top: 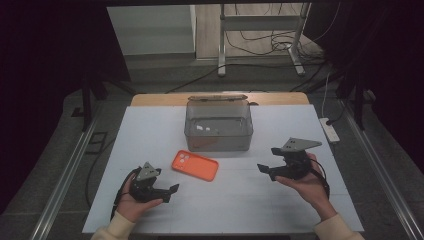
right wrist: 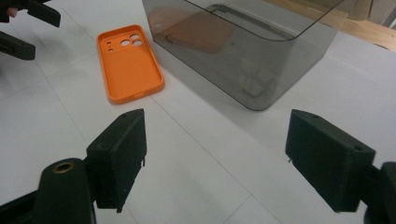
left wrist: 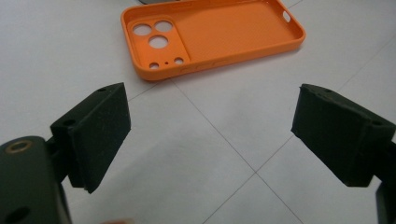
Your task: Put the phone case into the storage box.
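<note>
An orange phone case (top: 195, 164) lies inside-up on the white table (top: 150, 130), in front of a clear grey plastic box (top: 218, 124). My left gripper (top: 171, 192) is held low at the front left, open and empty, a little short of the case (left wrist: 210, 35). My right gripper (top: 268, 161) hovers at the right, also open and empty, pointing toward the case (right wrist: 128, 63) and the box (right wrist: 243, 46). The box looks empty apart from reflections.
A white power strip (top: 330, 130) lies beside the table's right edge. Beyond the table stand a metal frame (top: 260, 35) and loose cables on the floor. Dark curtains close both sides. In the right gripper view the left gripper (right wrist: 23, 25) appears at top left.
</note>
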A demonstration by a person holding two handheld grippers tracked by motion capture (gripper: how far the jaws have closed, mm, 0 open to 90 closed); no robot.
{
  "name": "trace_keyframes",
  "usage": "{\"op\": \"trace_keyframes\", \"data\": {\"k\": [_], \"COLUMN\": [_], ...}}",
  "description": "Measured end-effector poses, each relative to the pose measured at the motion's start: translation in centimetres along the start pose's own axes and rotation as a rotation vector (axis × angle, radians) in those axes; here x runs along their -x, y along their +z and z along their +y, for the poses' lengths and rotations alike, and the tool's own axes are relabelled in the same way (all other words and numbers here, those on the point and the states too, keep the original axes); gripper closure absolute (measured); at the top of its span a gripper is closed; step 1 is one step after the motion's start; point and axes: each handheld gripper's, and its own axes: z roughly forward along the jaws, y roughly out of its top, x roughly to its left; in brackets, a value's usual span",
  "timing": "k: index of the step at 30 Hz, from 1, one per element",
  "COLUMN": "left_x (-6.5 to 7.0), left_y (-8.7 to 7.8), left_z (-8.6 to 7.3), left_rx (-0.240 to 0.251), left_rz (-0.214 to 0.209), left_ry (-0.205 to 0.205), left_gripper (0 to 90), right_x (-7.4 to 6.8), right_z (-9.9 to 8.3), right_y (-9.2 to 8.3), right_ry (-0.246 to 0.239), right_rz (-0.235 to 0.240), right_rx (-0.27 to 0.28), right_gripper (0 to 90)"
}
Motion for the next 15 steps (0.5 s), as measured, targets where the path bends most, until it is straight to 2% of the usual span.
{"op": "trace_keyframes", "data": {"k": [15], "left_x": [0.0], "left_y": [0.1], "left_z": [0.1], "left_rx": [-0.008], "left_rz": [-0.004], "left_ry": [0.003], "left_gripper": [11.6], "right_x": [-0.2], "right_z": [1.4], "right_y": [0.5], "right_ry": [-0.015], "right_rz": [0.012], "right_rx": [-0.003], "right_gripper": [20.9]}}
